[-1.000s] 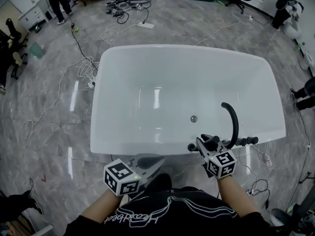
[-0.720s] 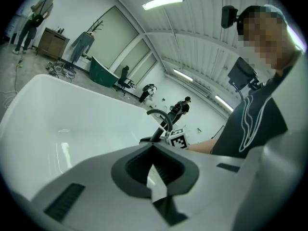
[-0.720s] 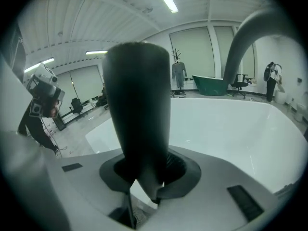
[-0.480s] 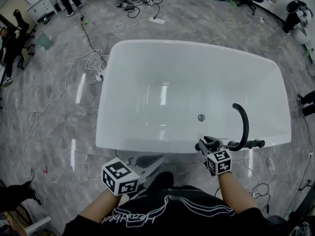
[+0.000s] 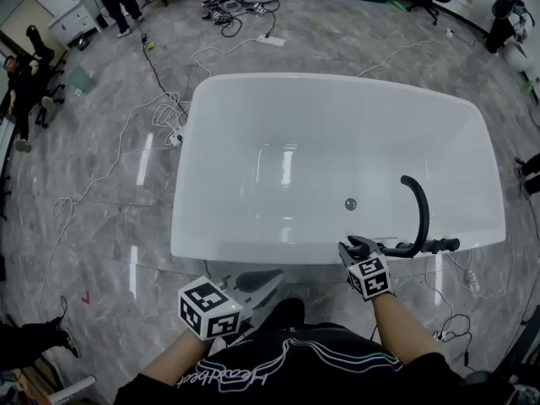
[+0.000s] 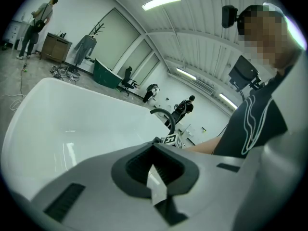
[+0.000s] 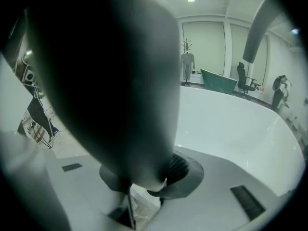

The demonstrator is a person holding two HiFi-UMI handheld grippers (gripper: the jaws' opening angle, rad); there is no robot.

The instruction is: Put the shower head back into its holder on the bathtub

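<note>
Shower head (image 7: 103,76) seemingly clamped in right hand-held gripper (image 5: 360,249).

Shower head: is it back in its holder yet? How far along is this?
Done: picked up; the right gripper grips the dark shower head by the bathtub rim, beside the black tap fitting. Left: seat it in its holder and let go. The left gripper is shut, empty.

grey marble floor (image 5: 84,209) strewn with cables (image 5: 166,118); ceiling strip lights (image 6: 162,0) overhead
</note>
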